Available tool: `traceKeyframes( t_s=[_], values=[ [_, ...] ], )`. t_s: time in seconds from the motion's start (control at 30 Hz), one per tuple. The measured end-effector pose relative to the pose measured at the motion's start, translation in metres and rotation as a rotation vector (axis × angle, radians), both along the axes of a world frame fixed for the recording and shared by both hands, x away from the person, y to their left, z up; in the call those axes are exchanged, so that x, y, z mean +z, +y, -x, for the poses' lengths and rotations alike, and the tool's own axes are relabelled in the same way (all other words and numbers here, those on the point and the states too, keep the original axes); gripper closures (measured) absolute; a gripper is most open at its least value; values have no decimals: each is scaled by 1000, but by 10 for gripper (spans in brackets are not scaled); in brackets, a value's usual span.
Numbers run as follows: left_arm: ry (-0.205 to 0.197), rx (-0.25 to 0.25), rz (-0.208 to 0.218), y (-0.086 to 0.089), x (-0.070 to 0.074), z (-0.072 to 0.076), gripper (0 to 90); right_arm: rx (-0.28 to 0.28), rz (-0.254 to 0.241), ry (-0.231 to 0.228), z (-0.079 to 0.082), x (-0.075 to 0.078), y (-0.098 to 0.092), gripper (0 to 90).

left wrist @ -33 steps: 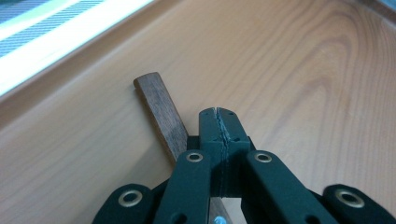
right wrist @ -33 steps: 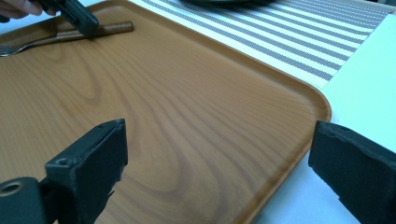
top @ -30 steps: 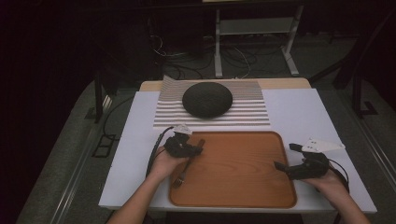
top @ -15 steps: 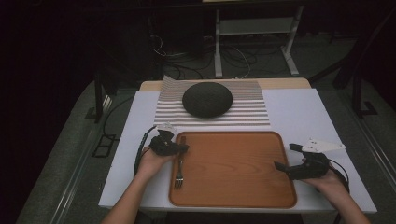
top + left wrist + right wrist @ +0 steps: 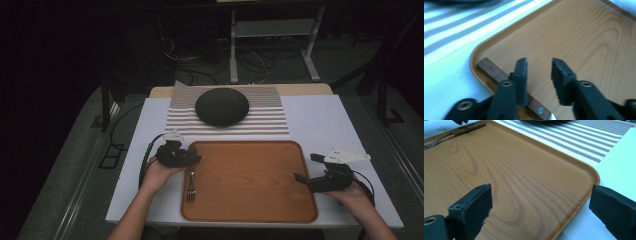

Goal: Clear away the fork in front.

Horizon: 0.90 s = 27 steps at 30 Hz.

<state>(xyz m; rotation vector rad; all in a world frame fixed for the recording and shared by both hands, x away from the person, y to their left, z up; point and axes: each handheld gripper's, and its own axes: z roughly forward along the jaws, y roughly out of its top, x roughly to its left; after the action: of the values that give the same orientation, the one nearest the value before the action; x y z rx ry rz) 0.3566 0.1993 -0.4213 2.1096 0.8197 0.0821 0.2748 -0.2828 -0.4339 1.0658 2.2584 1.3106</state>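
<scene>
A fork (image 5: 191, 184) with a wooden handle (image 5: 491, 68) lies along the left side of the wooden tray (image 5: 250, 200), tines toward the person. My left gripper (image 5: 196, 159) hovers over the handle end at the tray's far left corner. Its jaws have just been opening and now stand apart (image 5: 539, 66). The handle lies on the tray beneath them, and the pads do not press on it. My right gripper (image 5: 306, 167) rests at the tray's right edge, open wide (image 5: 540, 192) with nothing between its jaws. From there the fork (image 5: 454, 133) shows at the tray's (image 5: 511, 170) far side.
A dark domed object (image 5: 222, 106) sits on a striped mat (image 5: 270, 117) behind the tray, all on a white table (image 5: 320, 115). The mat's stripes (image 5: 454, 30) run just past the tray's corner. Cables trail from both grippers.
The left gripper carried the fork, slanted, to the tray's left side and laid it down straight. Its jaws have since parted off the handle. The right hand stayed put.
</scene>
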Motion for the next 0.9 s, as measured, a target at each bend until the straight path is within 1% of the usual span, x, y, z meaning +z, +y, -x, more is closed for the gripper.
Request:
traceKeyframes(
  t_s=[0.03,0.13,0.27,0.3,0.33,0.43,0.5,0.57,0.7,0.77,0.9],
  values=[
    [-12,4,11,4,5,6,537,-1,-1,0,0,0,0,45],
    [-41,10,31,11,10,15,437,-1,-1,-3,0,1,-1,45],
    [-79,7,52,20,12,26,317,3,0,-1,0,0,0,46],
    [-79,7,52,20,12,26,283,4,-1,1,1,0,0,45],
    [-89,10,52,24,10,30,244,5,-1,0,1,0,0,46],
    [-101,15,52,27,8,36,147,5,-1,-1,1,1,0,45],
    [-97,9,53,29,6,39,117,5,-2,-1,1,1,0,45],
    [-96,24,41,29,3,41,17,6,-1,0,1,1,1,46],
    [-93,27,41,29,0,41,0,10,2,2,1,0,1,45],
    [-100,10,35,27,0,41,0,11,4,2,1,0,2,45],
    [-99,2,29,25,0,42,0,12,3,2,1,0,1,45]
  ],
)
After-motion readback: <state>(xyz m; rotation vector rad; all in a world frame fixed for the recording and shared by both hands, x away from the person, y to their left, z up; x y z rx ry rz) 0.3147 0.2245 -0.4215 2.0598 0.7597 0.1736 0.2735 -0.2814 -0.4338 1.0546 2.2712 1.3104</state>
